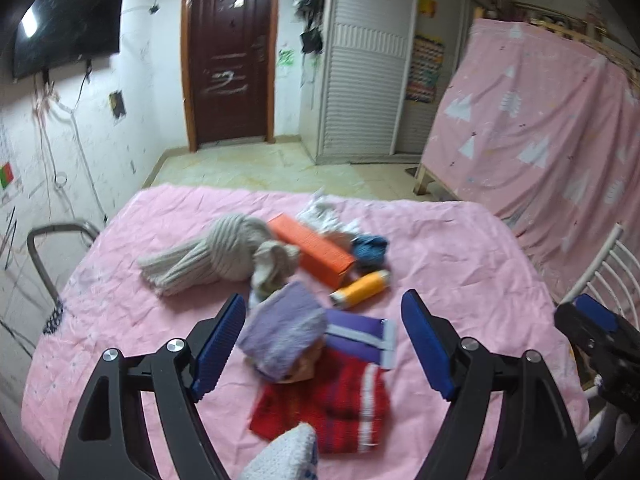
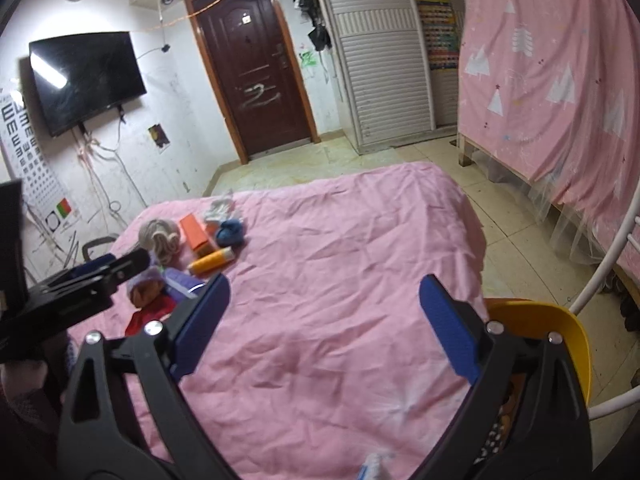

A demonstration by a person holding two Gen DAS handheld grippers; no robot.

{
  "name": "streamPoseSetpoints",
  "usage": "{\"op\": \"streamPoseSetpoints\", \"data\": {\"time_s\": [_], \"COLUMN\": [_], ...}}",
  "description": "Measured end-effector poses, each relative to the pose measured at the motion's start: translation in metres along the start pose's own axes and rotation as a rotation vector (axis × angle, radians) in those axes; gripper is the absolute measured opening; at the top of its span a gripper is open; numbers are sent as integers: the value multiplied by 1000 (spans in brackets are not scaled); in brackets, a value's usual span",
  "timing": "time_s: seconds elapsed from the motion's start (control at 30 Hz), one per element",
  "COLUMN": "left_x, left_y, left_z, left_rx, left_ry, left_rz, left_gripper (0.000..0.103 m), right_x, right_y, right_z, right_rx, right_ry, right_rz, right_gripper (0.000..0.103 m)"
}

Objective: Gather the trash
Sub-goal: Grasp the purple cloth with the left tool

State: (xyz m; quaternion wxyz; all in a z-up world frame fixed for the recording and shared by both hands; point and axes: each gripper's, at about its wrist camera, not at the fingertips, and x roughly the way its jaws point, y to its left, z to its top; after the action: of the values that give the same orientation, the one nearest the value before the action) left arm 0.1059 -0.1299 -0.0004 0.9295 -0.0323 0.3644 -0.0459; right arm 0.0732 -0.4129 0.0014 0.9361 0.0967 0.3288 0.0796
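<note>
Pink-sheeted counter (image 2: 340, 240) under both tools. Near its far left side, a clutter heap: grey cloth (image 1: 208, 256), orange box (image 1: 312, 254), red cloth (image 1: 328, 408), purple doll hat (image 1: 284, 330), orange tube (image 1: 360, 290), blue ball (image 1: 370, 248), white crumpled paper (image 1: 324, 214). Left tool (image 1: 324, 346) wide open, straddling the hat, gripping nothing. Right tool (image 2: 324, 320) wide open above bare sheet, empty. Yellow bin (image 2: 560, 336) just beside counter's right edge.

- The pink tabletop (image 2: 340, 248) lies bare across its right half.
- The left half is crowded: orange box (image 1: 310, 254), yellow tube (image 1: 360, 290), grey cloth (image 1: 216, 256), possibly a doll (image 1: 288, 344).
</note>
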Motion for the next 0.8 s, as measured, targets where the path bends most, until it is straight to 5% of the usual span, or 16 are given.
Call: {"op": "streamPoseSetpoints", "data": {"time_s": [0.23,0.37,0.5,0.8], "left_x": [17,28,29,3], "left_y": [10,18,29,67], "left_z": [-7,-14,-18,-14], "left_rx": [-24,-41,-69,-153], "left_ry": [70,118,117,41], "left_rz": [-25,-53,-80,-115], "left_gripper": [67,35,18,14], "right_x": [7,12,19,38], "right_y": [24,39,59,109], "right_z": [-1,-4,-7,-21], "right_rx": [-54,-86,-128,-216], "right_ry": [28,47,70,138], "right_rz": [14,23,38,107], "right_gripper": [95,95,96,97]}}
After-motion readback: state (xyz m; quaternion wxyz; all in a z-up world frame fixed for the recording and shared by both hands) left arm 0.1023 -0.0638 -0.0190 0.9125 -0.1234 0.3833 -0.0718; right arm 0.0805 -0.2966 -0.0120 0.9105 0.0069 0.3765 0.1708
